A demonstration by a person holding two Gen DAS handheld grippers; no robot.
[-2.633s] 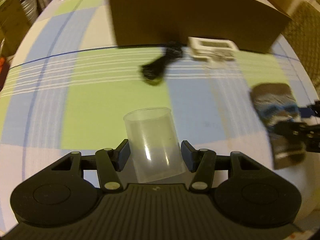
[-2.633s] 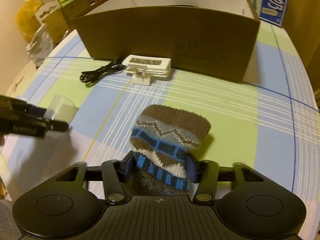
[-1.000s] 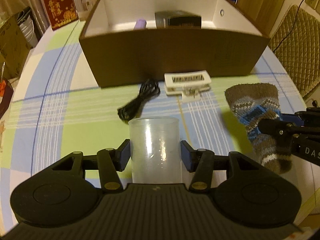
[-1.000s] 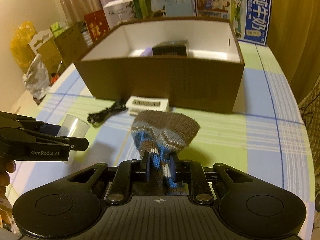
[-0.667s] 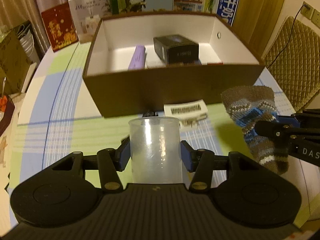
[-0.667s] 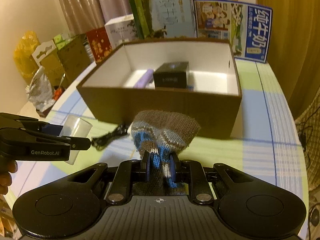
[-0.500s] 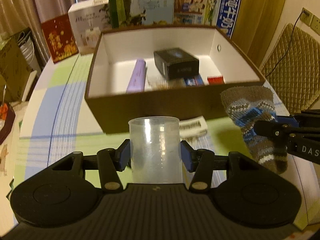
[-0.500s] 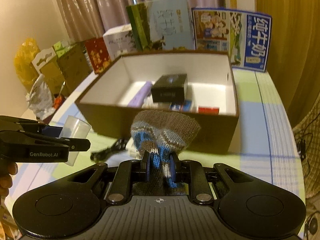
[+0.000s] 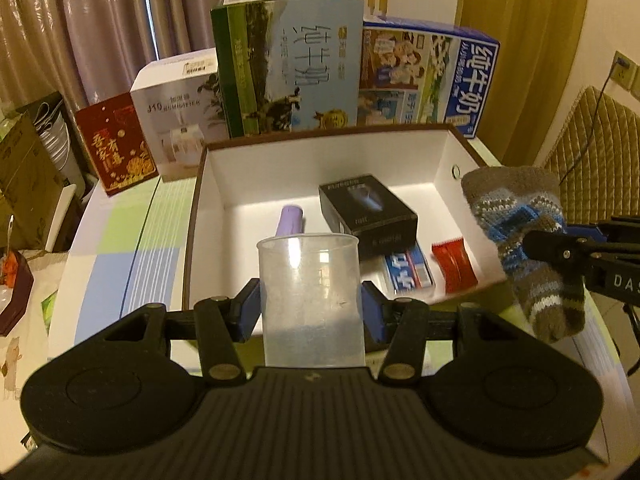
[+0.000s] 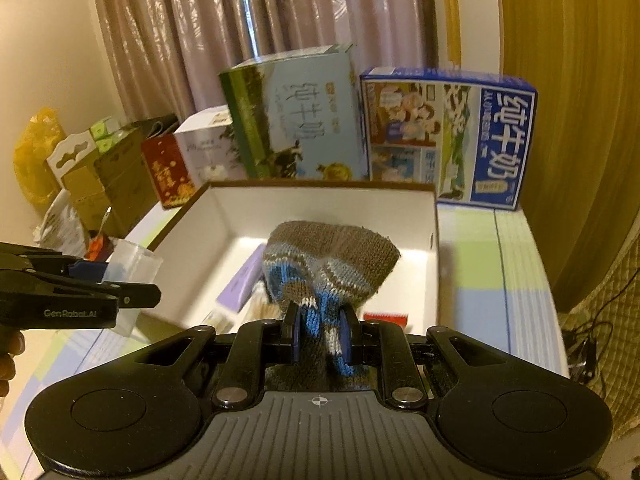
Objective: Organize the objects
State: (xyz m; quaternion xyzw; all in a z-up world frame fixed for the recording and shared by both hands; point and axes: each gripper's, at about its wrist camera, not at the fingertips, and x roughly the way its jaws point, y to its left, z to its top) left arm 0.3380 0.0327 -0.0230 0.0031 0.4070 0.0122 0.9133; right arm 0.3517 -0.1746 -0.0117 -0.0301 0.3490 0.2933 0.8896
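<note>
Left wrist view
Setting: a table under a blue, green and white checked cloth (image 9: 120,240), curtains and cartons (image 9: 288,64) standing behind an open brown box (image 9: 192,240) with a white inside.
Left gripper (image 9: 311,312): clamped on an upright clear plastic cup (image 9: 310,296), one blue pad against each side of it.
Ahead of the claw: the box lies just beyond the fingertips; the cup's rim overlaps its near wall, so the cup appears to be at or over that edge.
Inside the box: a purple tube (image 9: 290,220) straight ahead, a black carton (image 9: 366,212) ahead and to the right, a blue-and-white tube (image 9: 408,272) and a red packet (image 9: 454,264) further right.
To the right: the right gripper (image 9: 580,256) carries a knitted sock (image 9: 520,240) level with the box's right wall.

Right wrist view
Setting: the same curtains and cartons, with stacked boxes off to the left.
Right gripper (image 10: 319,338): squeezed tight on the sock (image 10: 332,264), whose bunched cuff hangs up and forward of the pads.
Ahead of the claw: the box (image 10: 434,248) sits directly ahead, its floor partly hidden by the sock.
To the left: the left gripper (image 10: 120,292) with the cup (image 10: 132,276), near the box's left front corner.

Progress
Done: several items already lie in the box.
Left: cup and sock are both aloft, so each, I judge, needs lowering in and releasing.
</note>
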